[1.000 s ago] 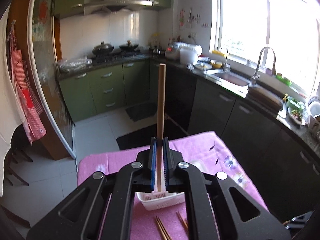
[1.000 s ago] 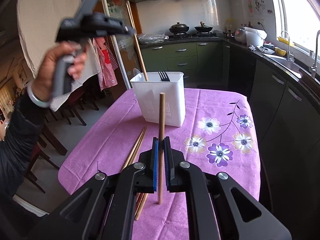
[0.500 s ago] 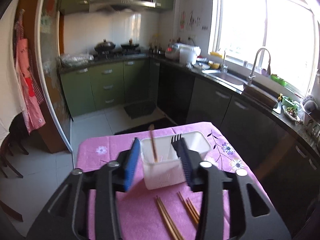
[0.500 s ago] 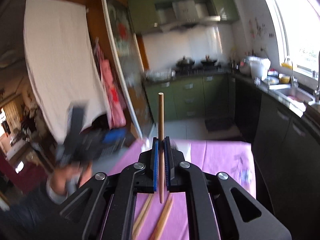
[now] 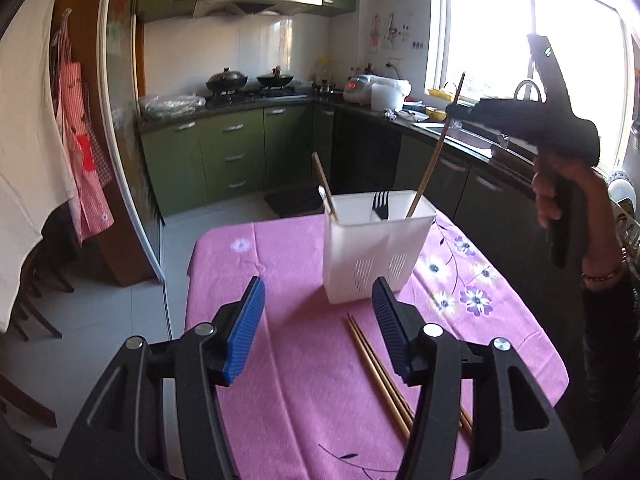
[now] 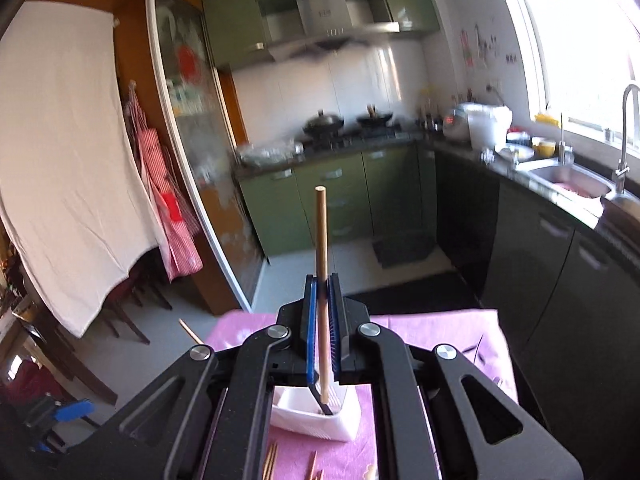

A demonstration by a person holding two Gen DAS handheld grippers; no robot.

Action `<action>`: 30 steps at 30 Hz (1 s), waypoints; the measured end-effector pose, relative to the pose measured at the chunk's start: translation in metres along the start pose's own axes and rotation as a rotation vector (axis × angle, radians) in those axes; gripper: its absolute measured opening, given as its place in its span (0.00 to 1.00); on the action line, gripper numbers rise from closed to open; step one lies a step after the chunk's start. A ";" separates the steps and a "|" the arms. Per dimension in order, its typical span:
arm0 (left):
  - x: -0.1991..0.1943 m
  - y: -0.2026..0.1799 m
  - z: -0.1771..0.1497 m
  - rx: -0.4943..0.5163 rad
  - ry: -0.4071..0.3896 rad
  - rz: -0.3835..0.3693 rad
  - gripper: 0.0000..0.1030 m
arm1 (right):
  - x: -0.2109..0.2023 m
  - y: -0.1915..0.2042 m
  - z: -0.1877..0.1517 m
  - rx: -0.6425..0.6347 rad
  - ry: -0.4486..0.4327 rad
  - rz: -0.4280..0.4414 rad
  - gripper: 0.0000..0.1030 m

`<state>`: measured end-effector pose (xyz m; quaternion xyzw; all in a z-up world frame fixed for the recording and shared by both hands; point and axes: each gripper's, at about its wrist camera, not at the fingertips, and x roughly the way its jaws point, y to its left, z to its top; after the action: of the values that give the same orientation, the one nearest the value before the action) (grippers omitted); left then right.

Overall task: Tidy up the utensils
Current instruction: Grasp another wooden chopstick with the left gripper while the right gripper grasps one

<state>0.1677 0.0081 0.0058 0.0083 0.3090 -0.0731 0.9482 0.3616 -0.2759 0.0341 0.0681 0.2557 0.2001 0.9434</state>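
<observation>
Nearest us, our left gripper [image 5: 318, 330] hovers with its jaws wide and nothing between them, low over the pink-clothed table [image 5: 280, 264]. Just beyond it, toward 1 o'clock, loose chopsticks [image 5: 378, 376] lie flat on the cloth, and we judge these to be the work left. Farther on at 12 o'clock stands the white utensil holder [image 5: 376, 256], which already carries a black fork [image 5: 380, 203] and one chopstick leaning out at 11 o'clock [image 5: 325, 184]. Above the holder at 2 o'clock, our right gripper [image 6: 322, 328] has its jaws clamped on another chopstick [image 6: 321, 248], whose lower tip reaches into the holder's right side. We reckon the task is partly done: this stick needs releasing, then the ones on the table need collecting.
</observation>
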 end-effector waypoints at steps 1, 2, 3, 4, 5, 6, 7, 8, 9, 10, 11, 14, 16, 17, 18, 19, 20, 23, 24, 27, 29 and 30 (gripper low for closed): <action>0.001 0.001 -0.001 -0.004 0.005 0.000 0.52 | 0.005 0.000 -0.005 -0.004 0.014 -0.002 0.07; 0.002 0.002 -0.003 -0.006 0.013 -0.003 0.52 | 0.010 0.000 -0.008 -0.009 0.027 -0.002 0.07; 0.003 0.001 -0.004 -0.009 0.021 -0.009 0.52 | 0.011 0.000 -0.011 -0.014 0.036 0.000 0.07; 0.004 0.000 -0.005 -0.012 0.027 -0.014 0.52 | 0.011 0.001 -0.014 -0.018 0.042 -0.001 0.08; 0.005 0.001 -0.006 -0.014 0.033 -0.019 0.52 | 0.008 0.000 -0.015 -0.018 0.043 0.002 0.09; 0.007 -0.001 -0.006 -0.017 0.044 -0.029 0.52 | 0.006 0.000 -0.015 -0.018 0.041 0.007 0.10; 0.008 -0.003 -0.007 -0.020 0.054 -0.036 0.52 | -0.003 0.000 -0.015 -0.017 0.032 0.015 0.10; 0.010 -0.004 -0.007 -0.022 0.060 -0.039 0.52 | -0.011 0.000 -0.017 -0.017 0.025 0.021 0.10; 0.012 -0.006 -0.008 -0.023 0.069 -0.043 0.52 | -0.018 0.001 -0.018 -0.019 0.018 0.030 0.12; 0.014 -0.009 -0.009 -0.022 0.074 -0.047 0.52 | -0.030 0.002 -0.022 -0.023 0.011 0.038 0.13; 0.016 -0.011 -0.010 -0.019 0.081 -0.049 0.52 | -0.040 0.003 -0.027 -0.030 0.005 0.041 0.15; 0.028 -0.022 -0.017 -0.019 0.122 -0.051 0.52 | -0.069 0.004 -0.053 -0.054 0.020 0.048 0.22; 0.040 -0.027 -0.022 -0.026 0.164 -0.058 0.52 | -0.079 -0.003 -0.080 -0.054 0.057 0.054 0.22; 0.048 -0.029 -0.025 -0.030 0.192 -0.057 0.52 | -0.081 -0.007 -0.095 -0.051 0.079 0.049 0.22; 0.055 -0.031 -0.029 -0.033 0.215 -0.056 0.52 | -0.082 -0.009 -0.106 -0.047 0.095 0.043 0.22; 0.063 -0.033 -0.032 -0.037 0.239 -0.055 0.52 | -0.081 -0.014 -0.124 -0.041 0.123 0.034 0.22; 0.071 -0.035 -0.036 -0.041 0.263 -0.052 0.52 | -0.079 -0.017 -0.136 -0.037 0.146 0.026 0.23; 0.100 -0.040 -0.047 -0.062 0.343 -0.044 0.52 | -0.066 -0.029 -0.175 -0.018 0.222 -0.003 0.23; 0.111 -0.042 -0.051 -0.071 0.372 -0.040 0.52 | -0.061 -0.032 -0.185 -0.010 0.248 -0.005 0.23; 0.137 -0.043 -0.062 -0.099 0.441 -0.032 0.51 | -0.046 -0.041 -0.212 0.010 0.320 -0.001 0.23; 0.152 -0.045 -0.068 -0.106 0.475 -0.017 0.46 | -0.038 -0.043 -0.224 0.011 0.352 -0.003 0.23; 0.160 -0.045 -0.072 -0.114 0.497 -0.006 0.44 | -0.034 -0.045 -0.229 0.020 0.364 0.003 0.23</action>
<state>0.2466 -0.0532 -0.1452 -0.0283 0.5361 -0.0544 0.8420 0.2332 -0.3249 -0.1576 0.0404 0.4240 0.2081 0.8805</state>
